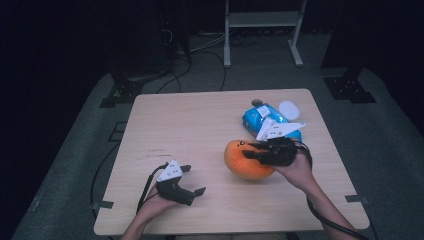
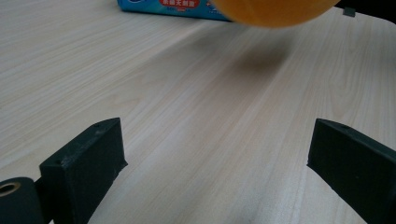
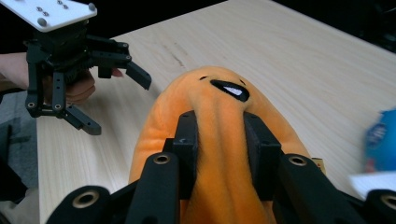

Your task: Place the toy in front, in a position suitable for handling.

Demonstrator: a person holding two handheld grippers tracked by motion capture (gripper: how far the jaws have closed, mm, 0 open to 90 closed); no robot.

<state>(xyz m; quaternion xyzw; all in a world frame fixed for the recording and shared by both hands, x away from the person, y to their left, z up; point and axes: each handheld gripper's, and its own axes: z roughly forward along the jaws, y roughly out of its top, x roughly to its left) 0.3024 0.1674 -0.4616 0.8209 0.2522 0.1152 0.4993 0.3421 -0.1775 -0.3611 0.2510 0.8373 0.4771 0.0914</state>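
The orange plush toy (image 1: 247, 160) sits right of centre in the high view, just below the blue packet (image 1: 267, 120) that lies toward the upper right of the table (image 1: 175, 125). In the left gripper view the toy hangs at the top edge with a soft shadow on the wood beneath it, so it appears lifted clear of the surface.

The right gripper (image 3: 219, 140) is clamped on the toy: in its own view the two black jaws pinch a raised ridge of orange fabric between them, and the body bulges out to either side. The toy's stitched face shows just beyond the jaws, near the frame's centre.

The left gripper (image 1: 192, 182) rests low in the lower left of the high view, jaws standing wide apart with only bare table between them.

Assessment: the toy is soft, light and readily deformed; the fold formed under the jaws confirms it. It is not fragile, and the pile gives good friction. The risk is that a shallow pinch of fabric may slip free. A hold across the thicker middle of the body would be more secure than a surface fold.
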